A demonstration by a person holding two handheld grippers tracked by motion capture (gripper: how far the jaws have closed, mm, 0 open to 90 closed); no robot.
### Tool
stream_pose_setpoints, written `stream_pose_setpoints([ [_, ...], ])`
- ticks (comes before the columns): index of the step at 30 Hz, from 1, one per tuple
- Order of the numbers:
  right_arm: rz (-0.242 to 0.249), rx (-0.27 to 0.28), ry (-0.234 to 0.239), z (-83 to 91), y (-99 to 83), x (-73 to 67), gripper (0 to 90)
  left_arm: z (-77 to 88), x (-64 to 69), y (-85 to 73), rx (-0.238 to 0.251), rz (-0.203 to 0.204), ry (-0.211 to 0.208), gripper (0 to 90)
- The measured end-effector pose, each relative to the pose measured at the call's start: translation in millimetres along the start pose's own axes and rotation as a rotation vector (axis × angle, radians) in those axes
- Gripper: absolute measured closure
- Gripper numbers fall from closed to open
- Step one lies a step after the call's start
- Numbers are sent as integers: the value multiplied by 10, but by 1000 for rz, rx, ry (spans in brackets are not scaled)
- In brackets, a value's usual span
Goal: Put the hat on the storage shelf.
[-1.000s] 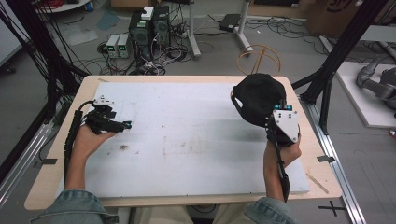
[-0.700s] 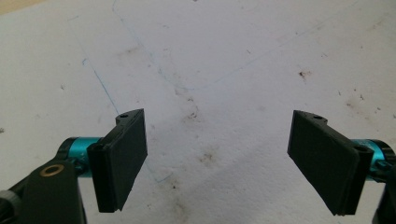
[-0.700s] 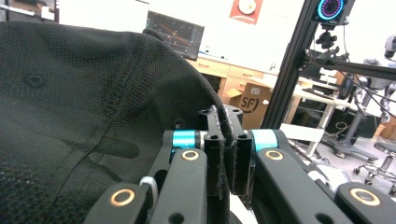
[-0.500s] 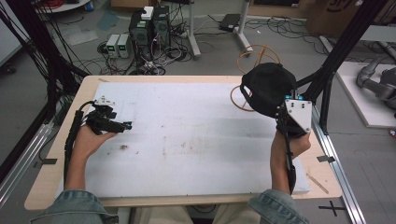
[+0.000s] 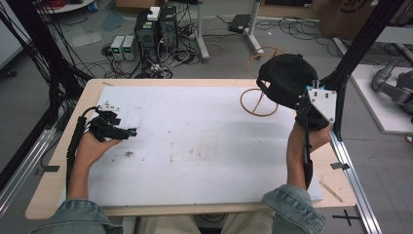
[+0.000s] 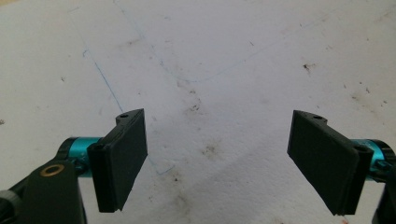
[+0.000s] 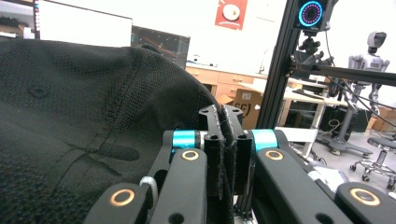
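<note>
We have the black cap (image 5: 285, 78) pinched by its edge in the right gripper (image 5: 308, 103), raised over the table's (image 5: 204, 146) far right corner, while the left gripper (image 5: 127, 132), jaws wide, rests far left.

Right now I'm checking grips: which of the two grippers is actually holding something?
The right gripper, jaws shut on the black cap's edge and holding it above the table's far right corner. The left gripper has open jaws with nothing between them.
</note>
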State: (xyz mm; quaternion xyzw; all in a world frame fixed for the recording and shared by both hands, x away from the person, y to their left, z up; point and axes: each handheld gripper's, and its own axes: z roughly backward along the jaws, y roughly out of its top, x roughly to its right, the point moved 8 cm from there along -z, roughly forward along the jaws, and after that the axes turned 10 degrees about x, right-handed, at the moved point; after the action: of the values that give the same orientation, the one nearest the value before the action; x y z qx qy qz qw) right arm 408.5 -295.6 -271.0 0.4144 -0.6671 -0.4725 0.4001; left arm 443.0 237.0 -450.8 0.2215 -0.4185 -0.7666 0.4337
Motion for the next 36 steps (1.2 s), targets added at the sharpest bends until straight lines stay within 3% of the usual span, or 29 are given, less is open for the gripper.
stream_pose_setpoints([
  [14,-28,28,-53,-213,240,284,884,-11,-4,-13,-5,1,2,202],
  [36,-20,5,-68,-391,297,437,885,-36,-2,-49,-19,1,-1,202],
])
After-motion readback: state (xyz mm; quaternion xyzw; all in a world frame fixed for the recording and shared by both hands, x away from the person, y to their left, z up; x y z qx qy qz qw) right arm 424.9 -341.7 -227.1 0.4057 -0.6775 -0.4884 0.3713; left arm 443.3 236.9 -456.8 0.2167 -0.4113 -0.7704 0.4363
